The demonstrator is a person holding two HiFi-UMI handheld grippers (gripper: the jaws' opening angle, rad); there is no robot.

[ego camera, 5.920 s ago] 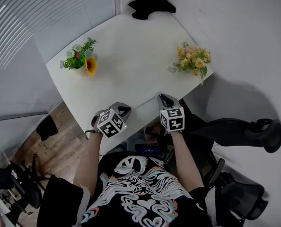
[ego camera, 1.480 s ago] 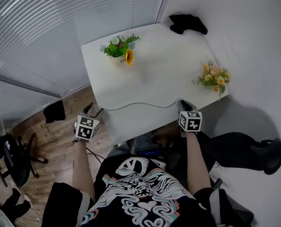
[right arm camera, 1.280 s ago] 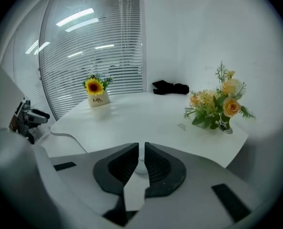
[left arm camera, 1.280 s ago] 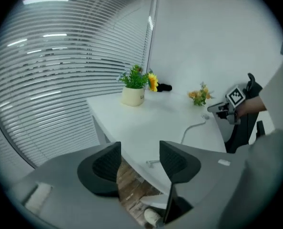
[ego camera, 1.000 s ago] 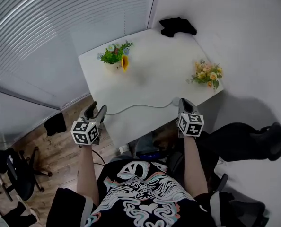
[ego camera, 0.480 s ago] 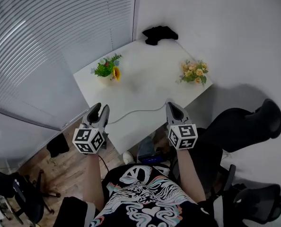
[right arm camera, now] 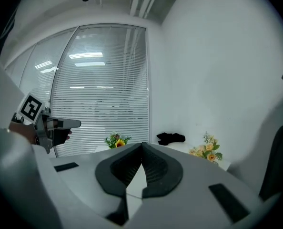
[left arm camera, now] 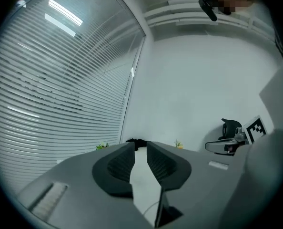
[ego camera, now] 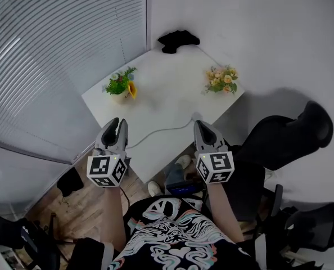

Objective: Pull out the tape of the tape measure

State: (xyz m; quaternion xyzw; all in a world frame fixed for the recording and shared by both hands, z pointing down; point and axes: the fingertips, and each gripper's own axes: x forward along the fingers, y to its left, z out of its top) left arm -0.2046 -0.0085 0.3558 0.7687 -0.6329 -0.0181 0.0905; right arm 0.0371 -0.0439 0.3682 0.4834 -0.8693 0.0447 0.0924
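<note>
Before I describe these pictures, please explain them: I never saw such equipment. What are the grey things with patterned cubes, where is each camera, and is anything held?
There is no robot here. A person holds a two-jaw tool, a gripper, in each hand, and the cubes are part of these tools. One picture comes from a camera on the person's head, looking down at the left gripper and the right gripper. The other two come from cameras riding on each gripper. The table carries a sunflower plant, a bunch of orange flowers, a black cloth and a pale strip, probably the tape. Nothing is held: the left jaws have just been closing and stand slightly apart, and the right jaws are together.
</note>
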